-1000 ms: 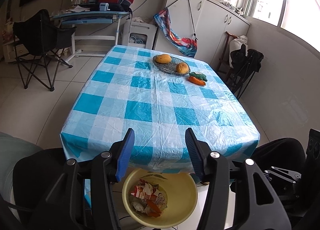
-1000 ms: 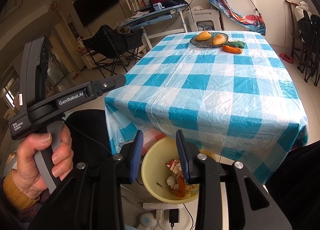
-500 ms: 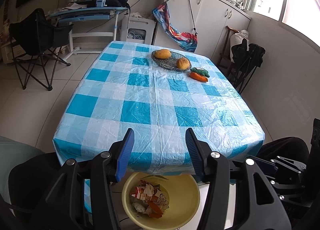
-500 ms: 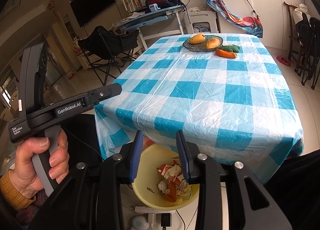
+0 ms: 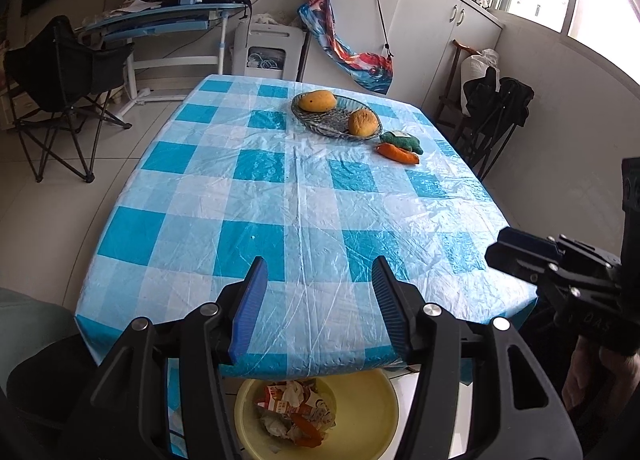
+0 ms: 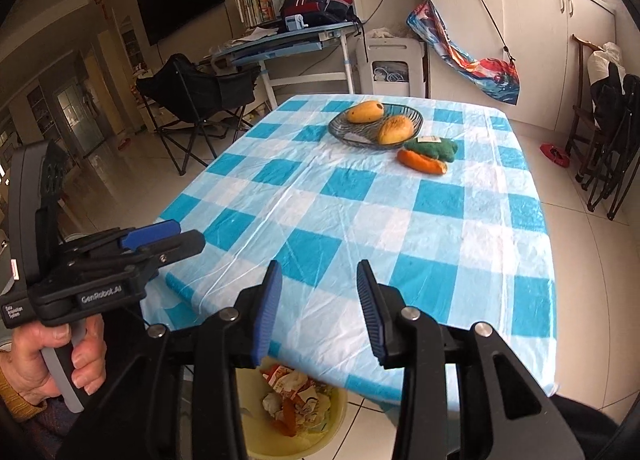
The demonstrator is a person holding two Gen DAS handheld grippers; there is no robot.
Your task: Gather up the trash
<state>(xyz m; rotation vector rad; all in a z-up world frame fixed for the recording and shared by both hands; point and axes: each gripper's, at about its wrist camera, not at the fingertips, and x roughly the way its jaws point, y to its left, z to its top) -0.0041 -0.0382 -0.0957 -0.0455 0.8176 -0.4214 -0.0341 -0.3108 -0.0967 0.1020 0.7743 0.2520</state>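
Note:
A yellow basin (image 5: 372, 412) stands on the floor under the table's near edge, holding crumpled wrappers and scraps (image 5: 292, 408). The checked cloth partly hides it. In the right wrist view the same basin (image 6: 334, 416) and its trash (image 6: 288, 400) show below the jaws. My left gripper (image 5: 319, 272) hangs open over the near edge of the tablecloth (image 5: 280, 195) with nothing between its fingers. My right gripper (image 6: 319, 274) is also over that edge, its jaws opening and empty. Each gripper shows in the other's view: the right (image 5: 516, 248), and the left (image 6: 160, 238), held by a hand (image 6: 56, 360).
A glass dish (image 5: 320, 119) with two orange-yellow fruits sits at the table's far end, with an orange and green plush carrot (image 5: 400, 147) beside it. A black folding chair (image 5: 60, 71) stands at the left and dark folded chairs (image 5: 496, 99) at the right. White cabinets line the back.
Both grippers have moved forward over the table's near edge. The basin has slid lower in both views and is more hidden by the cloth. The right jaws stand a little wider.

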